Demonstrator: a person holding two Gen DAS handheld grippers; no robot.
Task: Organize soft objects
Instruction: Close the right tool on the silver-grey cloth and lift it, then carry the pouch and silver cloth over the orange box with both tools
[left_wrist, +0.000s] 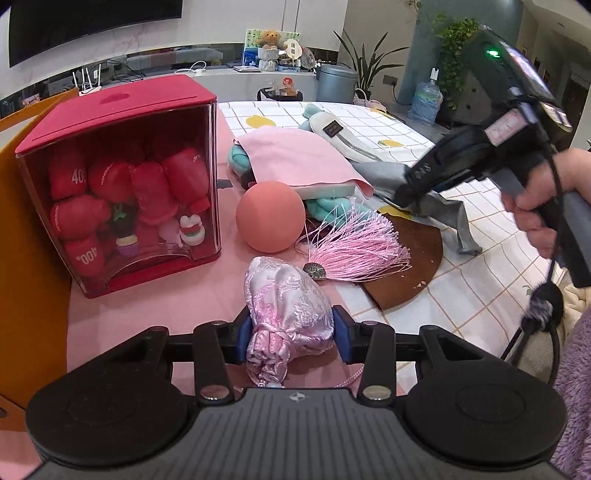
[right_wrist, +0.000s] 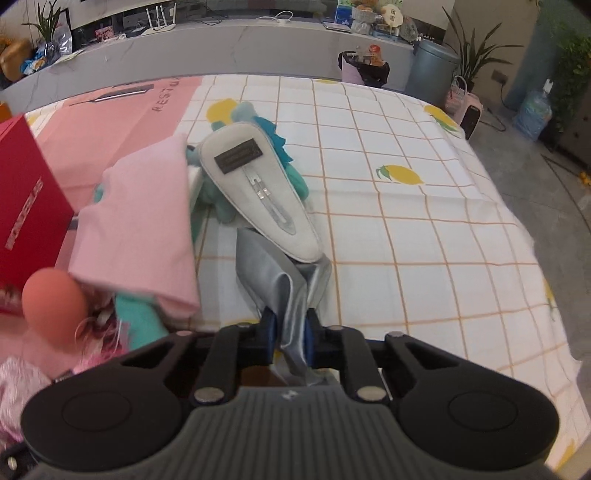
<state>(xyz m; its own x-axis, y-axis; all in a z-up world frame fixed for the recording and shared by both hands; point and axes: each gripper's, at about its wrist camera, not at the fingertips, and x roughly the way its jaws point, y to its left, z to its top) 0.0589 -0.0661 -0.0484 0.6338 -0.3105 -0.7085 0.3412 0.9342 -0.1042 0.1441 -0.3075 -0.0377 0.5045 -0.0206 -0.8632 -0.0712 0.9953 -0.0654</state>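
- Nearest the onlooker, the left tongs are clamped, about half open, on a pink-and-silver brocade pouch, blue pads pressed to either side of it above a pink mat.
- The right tongs, held in a person's hand, are pinched nearly closed on a fold of grey satin cloth that trails over a checked, lemon-print cloth covering the bench.
- Just beyond the pouch lie a pink tassel and a salmon ball, the tassel spreading onto a brown round mat.
- To the left stands a red clear-fronted box, packed with red plush pieces.
- Behind the ball, a folded pink cloth is draped over a teal knotted cushion.
- A white padded case with a dark label rests atop the grey satin and more teal stuffing.
- Farthest back, a grey bin and potted plants line the room's edge.
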